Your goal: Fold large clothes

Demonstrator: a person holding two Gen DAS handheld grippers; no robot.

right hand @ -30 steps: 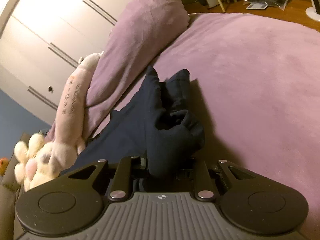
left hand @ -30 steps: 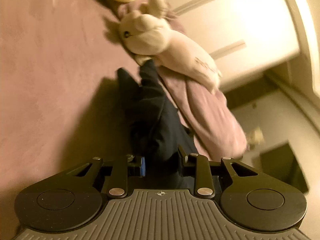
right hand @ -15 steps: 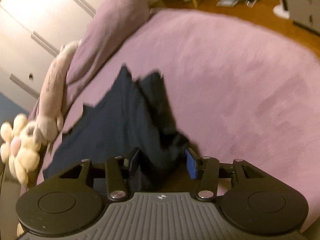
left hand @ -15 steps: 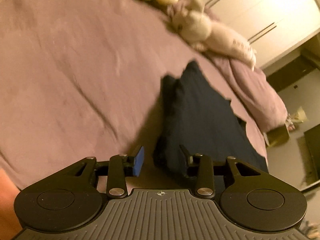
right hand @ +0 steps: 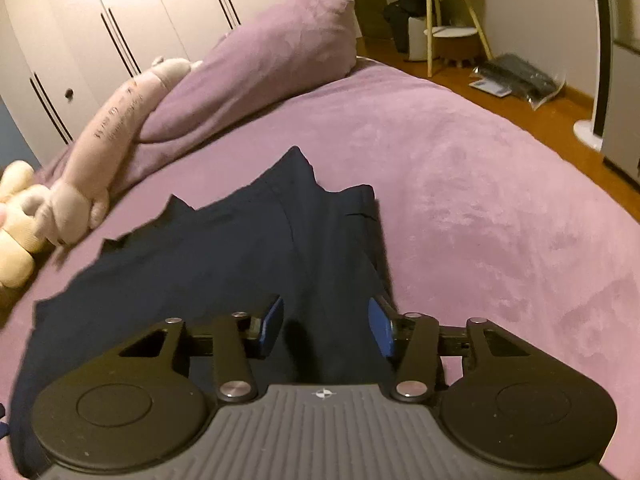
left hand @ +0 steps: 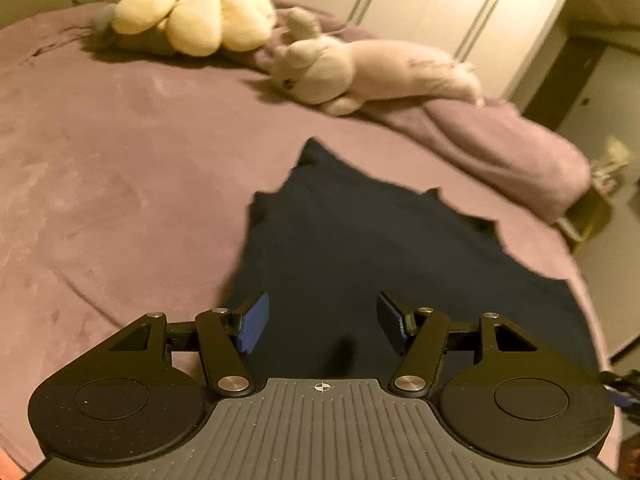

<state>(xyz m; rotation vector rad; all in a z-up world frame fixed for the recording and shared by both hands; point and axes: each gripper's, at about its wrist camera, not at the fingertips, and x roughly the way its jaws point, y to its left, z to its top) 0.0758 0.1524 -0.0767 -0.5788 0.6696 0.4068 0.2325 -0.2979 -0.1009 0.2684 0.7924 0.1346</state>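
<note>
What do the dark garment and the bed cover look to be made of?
Garment: thin navy fabric, matte, probably cotton jersey; it lies limp with soft creases.
Bed cover: purple plush, likely fleece or velour; its short nap shows lighter and darker brushed patches.

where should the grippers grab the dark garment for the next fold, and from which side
Probably the near hem of the dark garment, one gripper towards each near corner, coming in low from the near side. It lies flat on the purple bedcover, so an edge pinches easier than the middle. The left gripper is opening, the right gripper closing; neither pinches cloth.
</note>
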